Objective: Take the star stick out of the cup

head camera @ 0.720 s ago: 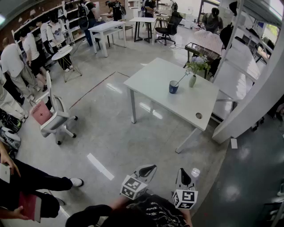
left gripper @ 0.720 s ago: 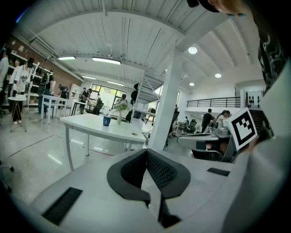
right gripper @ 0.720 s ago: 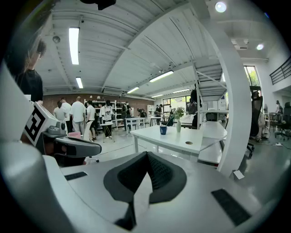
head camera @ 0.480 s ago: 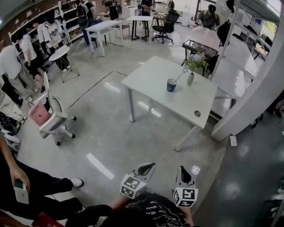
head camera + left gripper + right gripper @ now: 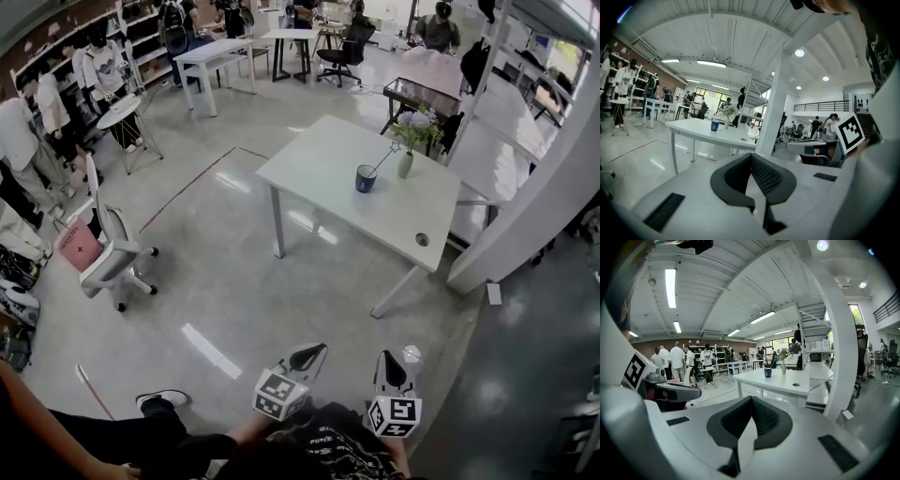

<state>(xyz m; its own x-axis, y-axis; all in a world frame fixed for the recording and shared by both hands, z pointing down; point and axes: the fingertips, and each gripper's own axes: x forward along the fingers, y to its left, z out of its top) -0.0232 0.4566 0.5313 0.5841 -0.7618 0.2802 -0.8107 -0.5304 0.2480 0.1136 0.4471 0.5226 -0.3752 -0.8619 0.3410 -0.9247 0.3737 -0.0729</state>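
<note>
Room: large workshop hall with a glossy grey floor [image 5: 234,281]; shelving and people stand at the far side.
Table: white table [image 5: 328,169], well ahead of both pairs of jaws, with bare floor between.
Cup: blue cup [image 5: 366,179], upright on the table and well beyond the jaw tips. It sits up and left of the tips in the left gripper view, and just above and right of them in the right gripper view.
Star stick: thin star stick [image 5: 382,161], in the cup, leaning toward the vase [image 5: 405,165] just beside it. The star end is too small to make out.
Left gripper: left gripper [image 5: 314,354], jaws closed tip to tip, nothing between them.
Right gripper: right gripper [image 5: 388,366], just beside the left one, jaws closed, nothing between them.
Change, grippers: none; both sit in the same low spot as in the 2 earlier head views.
Change, table: almost none; table and cup lie nearly where they did ahead of the jaws.
Change, bystander: bystander [image 5: 84,436] at the lower left has shifted, and the red book seen earlier is out of view.
Meaning for task: the approach has likely not really begun, and the stick is untouched.
Next need: probably to close the gap, open 1 pair of jaws and pinch the stick above the rim.
Risk: the vase stands close enough to be knocked.
</note>
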